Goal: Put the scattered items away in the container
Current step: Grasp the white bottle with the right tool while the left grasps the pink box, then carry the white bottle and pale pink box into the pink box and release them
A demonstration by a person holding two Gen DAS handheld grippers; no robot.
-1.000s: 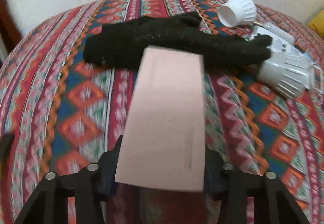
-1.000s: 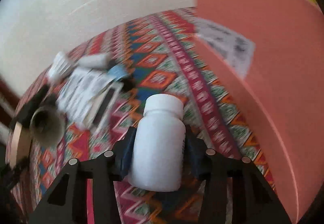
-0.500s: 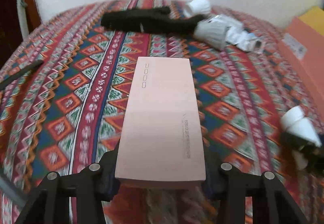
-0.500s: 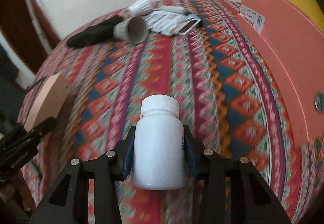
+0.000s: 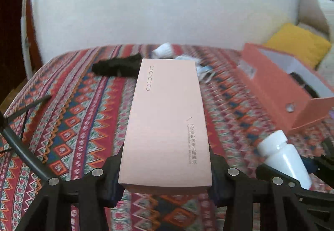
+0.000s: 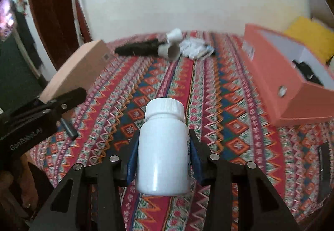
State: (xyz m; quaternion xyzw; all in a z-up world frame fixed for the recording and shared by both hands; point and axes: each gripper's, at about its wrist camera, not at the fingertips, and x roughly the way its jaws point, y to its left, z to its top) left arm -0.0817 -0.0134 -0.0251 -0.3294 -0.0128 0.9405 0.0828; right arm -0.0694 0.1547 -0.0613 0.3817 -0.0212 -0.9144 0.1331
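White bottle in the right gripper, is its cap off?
No, the white bottle held in the right gripper has its ribbed cap screwed on top.

A home — patterned woven cloth [image 6: 219,105] over the surface, yellow cushion [image 5: 296,43], dark wooden door [image 6: 54,22].

The left wrist camera looks forward along its fingers, low over the patterned cloth [image 5: 68,118], toward the white wall; the right wrist camera faces the same way, from just to the right; both share the far clutter — black cloth [image 5: 117,67], orange box [image 6: 277,84] — each glimpsing the other's load.
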